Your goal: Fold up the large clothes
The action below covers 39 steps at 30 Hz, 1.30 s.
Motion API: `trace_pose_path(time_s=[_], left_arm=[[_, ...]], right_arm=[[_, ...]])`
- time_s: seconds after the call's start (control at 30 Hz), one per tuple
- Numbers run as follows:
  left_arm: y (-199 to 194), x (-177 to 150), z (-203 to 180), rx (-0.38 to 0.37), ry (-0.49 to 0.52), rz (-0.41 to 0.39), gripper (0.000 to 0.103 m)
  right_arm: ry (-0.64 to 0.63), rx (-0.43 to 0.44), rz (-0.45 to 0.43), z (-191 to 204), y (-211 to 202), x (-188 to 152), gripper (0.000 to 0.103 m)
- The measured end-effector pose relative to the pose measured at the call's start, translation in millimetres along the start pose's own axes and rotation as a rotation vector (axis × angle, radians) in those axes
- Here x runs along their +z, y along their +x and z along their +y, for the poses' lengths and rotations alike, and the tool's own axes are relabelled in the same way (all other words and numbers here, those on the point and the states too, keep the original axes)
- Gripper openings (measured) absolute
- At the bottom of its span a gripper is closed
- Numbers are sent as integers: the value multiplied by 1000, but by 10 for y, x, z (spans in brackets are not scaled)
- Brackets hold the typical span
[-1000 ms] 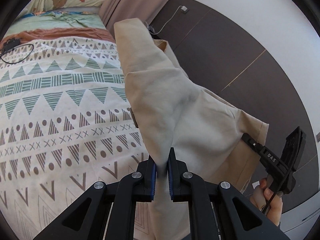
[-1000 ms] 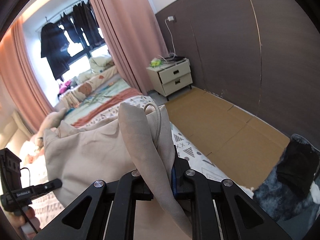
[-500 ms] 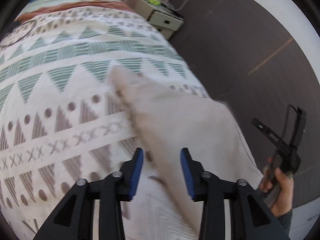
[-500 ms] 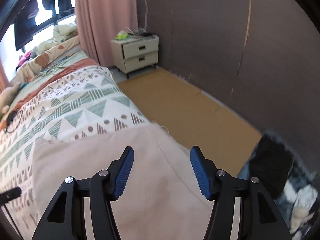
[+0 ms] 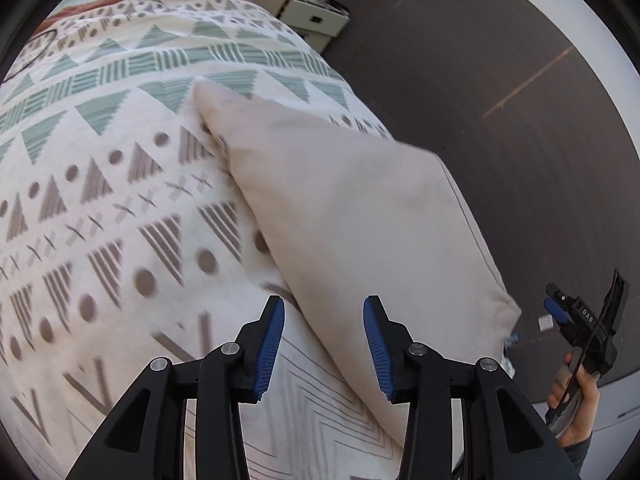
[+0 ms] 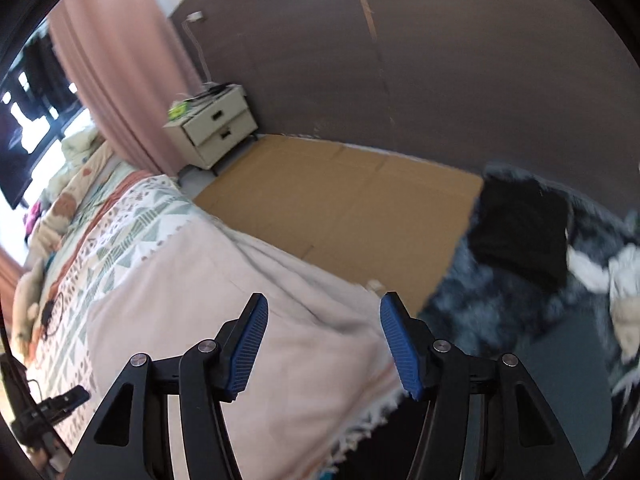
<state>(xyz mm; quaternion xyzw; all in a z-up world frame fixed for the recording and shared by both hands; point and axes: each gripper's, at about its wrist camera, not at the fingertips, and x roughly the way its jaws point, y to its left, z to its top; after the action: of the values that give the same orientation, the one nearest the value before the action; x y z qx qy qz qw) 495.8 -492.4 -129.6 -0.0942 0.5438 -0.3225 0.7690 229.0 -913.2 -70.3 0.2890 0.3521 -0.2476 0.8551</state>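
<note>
1. Patterned bedding covers the bed, printed with green and brown triangles, dots and crosses; everything below is placed relative to this bed.
2. On the bed's near corner lies the beige garment, spread flat, its far corner pointing up the bed and its right edge running along the bed's side.
3. Above the bed's near end hovers the left gripper, its blue-padded tongs spread apart and holding nothing; the garment lies just beyond and partly between them.
4. The right gripper hangs over the same end of the bed (seen from its own camera), tongs likewise wide apart and empty, with the garment below them.
5. Off the bed's right side, the left camera shows a hand gripping the right gripper's handle.
6. Beside the bed, brown cardboard covers the floor.
7. Past the cardboard, near the bed's head, stands a cream nightstand against a pink curtain.
8. A dark shaggy rug lies beyond the bed's foot, with a black cloth on it.
</note>
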Motion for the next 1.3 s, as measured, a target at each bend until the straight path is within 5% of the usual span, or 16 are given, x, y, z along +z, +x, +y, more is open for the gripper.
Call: trace_pose_path(time_s=[0.27,0.33,0.37,0.53,0.83,0.93,1.03,1.13,1.23,1.3], left_arm=[[231,-291,-178,-15,34,79,43],[235,-355,-199,-20,44,85,43],[234,-372,-208,-23,51,87,43],[214,-446,-233,-16,89,92,43],[72,-461,-20,28,69,84,43],[-71,-504,5,78,66,55,43],[-187,-496,23,98,73,44,52],[-389,-487,-4,105,68,7,69],[-646,-517,-56,95,73,-22,75],[-805,-537,-110,90,81,-38,78]], right_arm=[[121,91,133,-354,460,-446,58],[159,140,151,-377,616,-486,36],[165,167,152,-374,667,-492,9],[83,104,70,-171,690,-370,6],[131,15,72,-199,772,-302,6],[173,-28,72,-258,708,-295,15],[154,28,95,-240,570,-337,18],[112,6,98,-193,364,-391,38],[100,33,84,-160,128,-443,44],[88,48,87,-107,-35,-481,62]])
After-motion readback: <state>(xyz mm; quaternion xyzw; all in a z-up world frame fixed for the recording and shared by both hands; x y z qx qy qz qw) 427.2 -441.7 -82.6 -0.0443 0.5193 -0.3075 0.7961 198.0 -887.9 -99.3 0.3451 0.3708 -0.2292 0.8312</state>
